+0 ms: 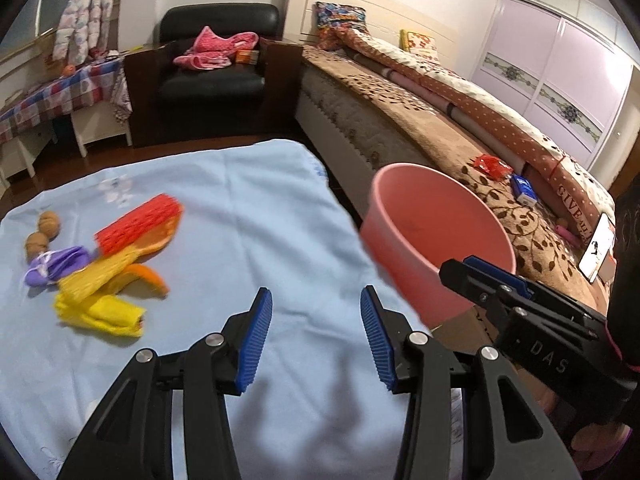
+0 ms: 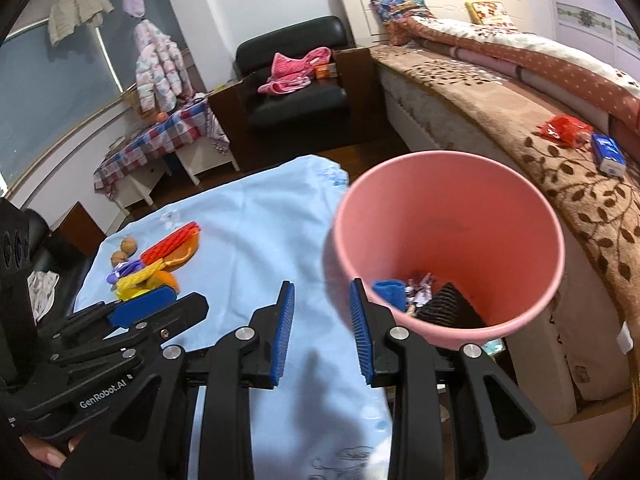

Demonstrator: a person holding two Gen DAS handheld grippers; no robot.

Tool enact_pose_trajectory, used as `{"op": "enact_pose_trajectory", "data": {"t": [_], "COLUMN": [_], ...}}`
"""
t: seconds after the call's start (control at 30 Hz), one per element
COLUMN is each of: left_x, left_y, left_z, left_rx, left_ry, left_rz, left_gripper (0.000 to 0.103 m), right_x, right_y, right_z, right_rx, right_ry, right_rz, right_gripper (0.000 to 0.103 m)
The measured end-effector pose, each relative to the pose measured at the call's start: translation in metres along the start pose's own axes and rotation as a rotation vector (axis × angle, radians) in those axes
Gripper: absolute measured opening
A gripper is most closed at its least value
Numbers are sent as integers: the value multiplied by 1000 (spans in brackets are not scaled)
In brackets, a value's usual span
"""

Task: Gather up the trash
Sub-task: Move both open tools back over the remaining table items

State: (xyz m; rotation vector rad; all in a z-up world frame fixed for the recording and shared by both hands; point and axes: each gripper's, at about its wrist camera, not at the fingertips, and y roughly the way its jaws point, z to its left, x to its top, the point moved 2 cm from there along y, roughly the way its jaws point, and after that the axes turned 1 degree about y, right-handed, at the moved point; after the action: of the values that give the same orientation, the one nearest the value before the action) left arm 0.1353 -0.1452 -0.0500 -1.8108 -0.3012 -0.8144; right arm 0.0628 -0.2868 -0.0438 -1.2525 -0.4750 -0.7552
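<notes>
Left wrist view: the table (image 1: 248, 216), draped in pale blue cloth, carries the remaining trash (image 1: 108, 264) at nine o'clock: foam netting, orange peel, a purple wrapper, two walnuts. The pink bin (image 2: 448, 240) sits off the table's edge at three o'clock, likely so scraps drop straight in; some already lie inside. Left gripper (image 1: 316, 336) has its jaws wide apart and empty, probably ready to grab. Right gripper (image 2: 322, 332) jaws are narrower, also empty.
</notes>
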Motion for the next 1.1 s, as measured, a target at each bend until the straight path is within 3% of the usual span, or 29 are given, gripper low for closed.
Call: {"op": "enact_pose_trajectory", "data": {"t": [0.47, 0.83, 1.1], "left_x": [-26, -31, -20], "left_y": [-37, -65, -53], "left_z": [51, 114, 145], "left_rx": [84, 139, 156], "left_ry": [13, -17, 0], "left_rz": [-53, -92, -70], "left_gripper": [45, 45, 45], "right_x": [-10, -13, -16], "right_y": [20, 39, 51], "right_z": [42, 67, 82], "right_rx": [77, 92, 139], "right_ry": [-63, -108, -117], "right_rz": [60, 108, 136], "right_gripper": [29, 29, 29]}}
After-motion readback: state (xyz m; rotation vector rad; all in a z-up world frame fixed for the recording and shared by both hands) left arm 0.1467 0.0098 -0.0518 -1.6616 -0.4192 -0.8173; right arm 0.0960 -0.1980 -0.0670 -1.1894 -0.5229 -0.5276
